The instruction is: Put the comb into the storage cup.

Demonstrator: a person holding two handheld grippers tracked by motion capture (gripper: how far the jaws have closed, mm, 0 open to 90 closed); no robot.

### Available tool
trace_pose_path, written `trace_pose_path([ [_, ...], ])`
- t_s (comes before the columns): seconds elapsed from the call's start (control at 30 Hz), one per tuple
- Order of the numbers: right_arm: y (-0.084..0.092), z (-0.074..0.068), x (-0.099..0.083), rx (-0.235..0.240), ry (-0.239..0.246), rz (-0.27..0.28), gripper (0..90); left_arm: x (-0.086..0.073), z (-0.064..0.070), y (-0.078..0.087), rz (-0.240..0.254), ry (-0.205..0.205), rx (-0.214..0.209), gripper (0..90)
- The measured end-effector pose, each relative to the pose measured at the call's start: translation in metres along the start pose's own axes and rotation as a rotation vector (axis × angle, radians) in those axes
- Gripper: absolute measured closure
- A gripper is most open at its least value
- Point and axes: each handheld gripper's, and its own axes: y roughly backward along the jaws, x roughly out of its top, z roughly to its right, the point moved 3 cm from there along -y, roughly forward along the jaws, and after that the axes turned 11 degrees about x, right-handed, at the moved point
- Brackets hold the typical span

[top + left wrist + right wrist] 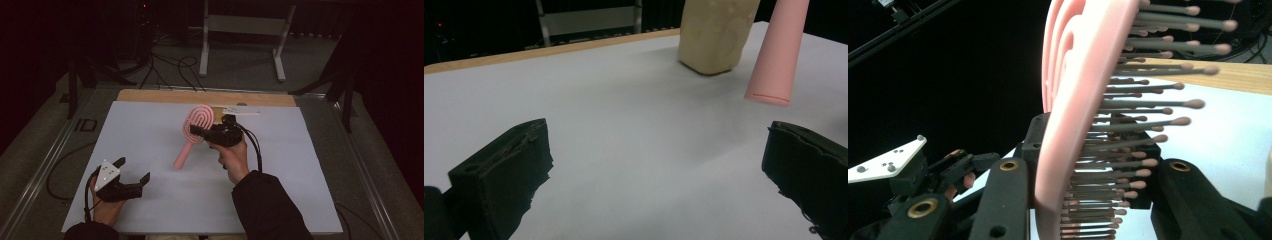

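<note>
Clamping the pink hairbrush [192,131] across its head, the right tool [204,132] holds it lifted over the middle of the bench [150,125], handle slanting down toward the left tool [134,171], whose jaws stand wide and hold nothing. I judge the pickup done and the placing left. A cream block [714,35] stands near; open bench lies left and front.

Only the cream block [714,35] interrupts the white table [150,130].

Pink hairbrush [1083,125] head cut off by top edge; beige block [714,35] top cropped, identity unclear
</note>
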Motion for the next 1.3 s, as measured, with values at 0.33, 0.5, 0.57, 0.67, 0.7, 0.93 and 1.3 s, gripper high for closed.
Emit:
trace_pose_path([
  [0.33,-0.002,0.001,0.009,-0.007,0.005,-0.002,63.4,0.000,0.000,-0.001,-0.006,0.001,0.004,0.2],
  [0.5,-0.003,0.002,0.012,-0.013,0.010,-0.002,63.5,0.000,0.000,0.000,-0.005,0.001,0.005,0.2],
  [0.57,-0.003,0.003,0.013,-0.015,0.014,-0.004,63.5,0.000,0.000,0.000,-0.004,0.001,0.006,0.2],
  [0.67,-0.003,0.004,0.015,-0.020,0.020,-0.004,63.5,0.000,0.000,0.000,-0.005,0.000,0.005,0.2],
  [0.7,-0.003,0.004,0.015,-0.022,0.022,-0.004,63.5,0.000,0.000,0.000,-0.005,-0.001,0.005,0.2],
  [0.93,-0.002,0.007,0.020,-0.024,0.016,0.007,63.5,0.000,0.000,0.000,-0.003,0.000,0.005,0.2],
  [1.3,0.000,0.011,0.026,-0.031,0.007,0.024,63.5,0.000,0.001,0.000,-0.003,-0.003,0.007,0.2],
])
